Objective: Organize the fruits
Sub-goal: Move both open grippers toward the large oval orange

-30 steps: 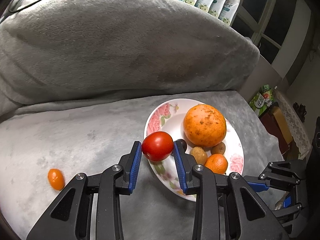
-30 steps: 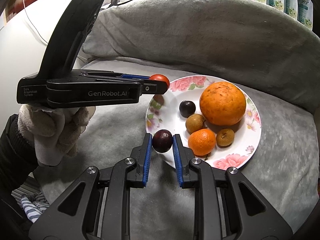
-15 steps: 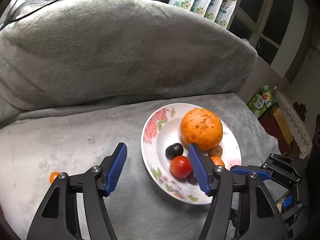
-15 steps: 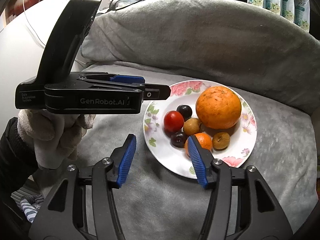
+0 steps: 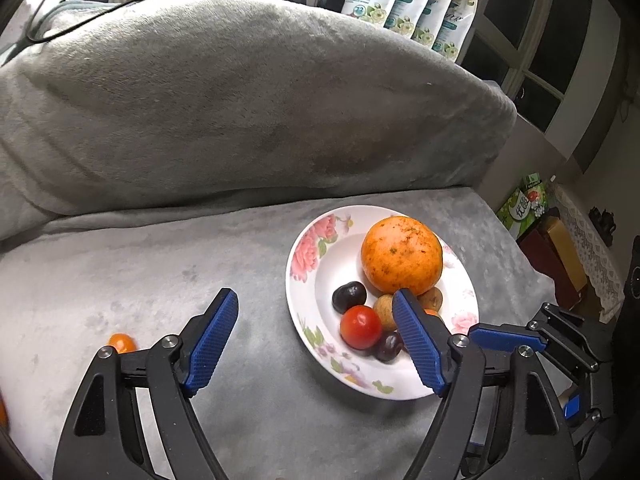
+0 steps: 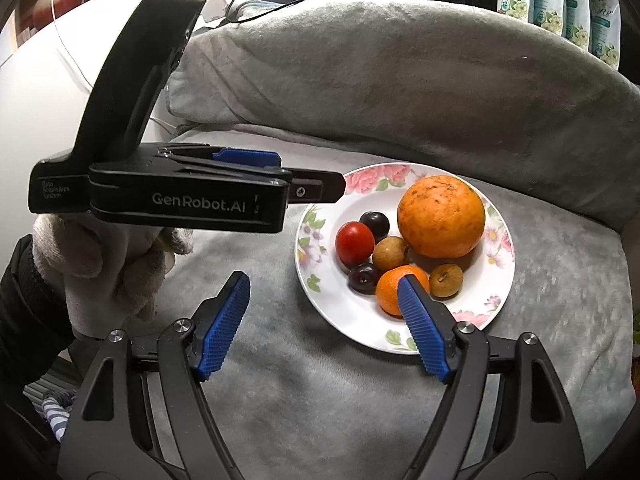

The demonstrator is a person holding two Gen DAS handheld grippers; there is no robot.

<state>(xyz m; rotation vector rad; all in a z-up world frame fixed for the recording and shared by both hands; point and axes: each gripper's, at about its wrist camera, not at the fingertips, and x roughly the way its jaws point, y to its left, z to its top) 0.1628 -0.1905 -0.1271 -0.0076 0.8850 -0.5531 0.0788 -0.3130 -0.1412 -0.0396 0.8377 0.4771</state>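
Glossy red tomato (plated) beside dark plums; each hand-held gripper gapes wide, empty.

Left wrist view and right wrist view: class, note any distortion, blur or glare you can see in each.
Left wrist view: fisheye bends the window frames, corners go black, and the small orange fruit on the blanket looks smeared. Right wrist view: same dark corners; a bright highlight sits on the tomato.

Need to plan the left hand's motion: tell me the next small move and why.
Probably swing the left claw leftward toward the small orange fruit lying alone on the grey blanket. It is off the plate, while the tomato and the other fruit already sit on it. Both claws are open and empty, and the left one is nearer that fruit.
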